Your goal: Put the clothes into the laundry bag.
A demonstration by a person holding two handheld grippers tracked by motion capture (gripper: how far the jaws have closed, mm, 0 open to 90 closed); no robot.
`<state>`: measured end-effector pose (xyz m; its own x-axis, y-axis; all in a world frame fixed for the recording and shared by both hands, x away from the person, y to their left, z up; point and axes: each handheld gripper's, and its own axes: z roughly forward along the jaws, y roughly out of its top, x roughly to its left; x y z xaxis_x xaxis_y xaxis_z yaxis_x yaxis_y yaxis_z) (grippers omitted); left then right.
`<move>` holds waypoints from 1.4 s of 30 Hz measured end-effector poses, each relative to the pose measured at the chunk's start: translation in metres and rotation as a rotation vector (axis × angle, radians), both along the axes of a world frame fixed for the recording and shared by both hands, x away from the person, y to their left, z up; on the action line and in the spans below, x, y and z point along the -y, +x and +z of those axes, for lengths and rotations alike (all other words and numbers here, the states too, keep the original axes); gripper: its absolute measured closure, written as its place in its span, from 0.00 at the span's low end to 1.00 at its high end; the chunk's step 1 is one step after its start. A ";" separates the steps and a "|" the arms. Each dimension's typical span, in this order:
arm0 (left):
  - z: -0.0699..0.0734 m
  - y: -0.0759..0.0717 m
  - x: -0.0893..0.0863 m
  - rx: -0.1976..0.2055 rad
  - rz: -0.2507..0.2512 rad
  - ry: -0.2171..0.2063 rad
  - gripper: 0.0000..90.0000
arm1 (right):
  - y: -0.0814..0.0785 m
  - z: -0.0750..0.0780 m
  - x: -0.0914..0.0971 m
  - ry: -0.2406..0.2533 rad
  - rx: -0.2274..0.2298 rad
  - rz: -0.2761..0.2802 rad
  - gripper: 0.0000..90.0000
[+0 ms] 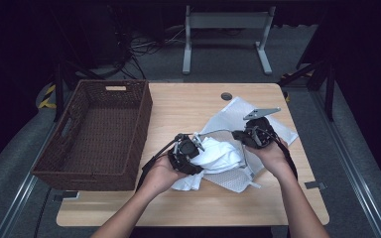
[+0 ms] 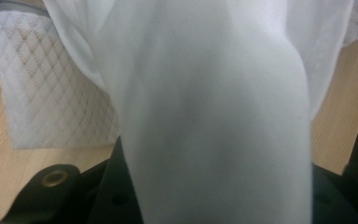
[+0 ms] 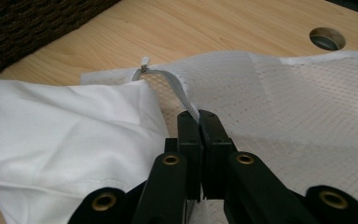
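So I've got the right gripper [image 3: 199,116] with its fingers [image 3: 189,128] pressed together on the grey zipper edge [image 3: 175,86] of the white mesh laundry bag [image 3: 307,112], pinching it right where the bag's mouth opens. The bag lies flat on the wooden counter [image 1: 188,106], spreading from the counter's middle out toward 2 o'clock in the high view, with the cable hole [image 1: 226,96] just beyond its far corner.

The left gripper [image 1: 186,154] is over at about 9 o'clock from the right one, and it's got the white garment [image 2: 214,121] bunched up between its fingers, clamped on the cloth as far as I can see; in the left gripper view the fabric drapes straight over them and hides the tips. The garment sits at the bag's mouth, partly on top of the mesh, with some trailing onto the counter toward 6 o'clock.

The brown wicker basket [image 1: 144,106] is at 9 o'clock on the counter, apart from all this.
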<state>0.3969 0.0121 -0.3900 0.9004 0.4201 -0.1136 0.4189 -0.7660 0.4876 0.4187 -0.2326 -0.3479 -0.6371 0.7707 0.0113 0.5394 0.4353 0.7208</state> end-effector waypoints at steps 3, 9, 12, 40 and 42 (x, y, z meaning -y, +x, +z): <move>-0.001 0.003 0.000 0.009 0.013 -0.004 0.77 | -0.002 0.000 -0.002 0.003 -0.002 0.013 0.98; -0.003 0.009 -0.005 0.018 0.046 -0.003 0.77 | -0.004 0.001 -0.008 0.005 -0.007 0.039 0.98; -0.004 0.012 -0.009 0.022 0.065 -0.009 0.77 | -0.006 0.001 -0.011 0.011 -0.015 0.057 0.98; -0.030 0.031 -0.003 0.012 0.077 0.005 0.56 | -0.013 -0.007 -0.032 -0.007 -0.034 0.161 0.98; -0.027 0.030 -0.005 0.015 0.070 -0.010 0.45 | -0.012 -0.007 -0.031 -0.007 -0.038 0.160 0.98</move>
<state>0.4268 0.0170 -0.4165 0.8703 0.4812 -0.1049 0.4640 -0.7298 0.5020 0.4063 -0.2014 -0.3552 -0.7508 0.6597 0.0321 0.4893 0.5230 0.6979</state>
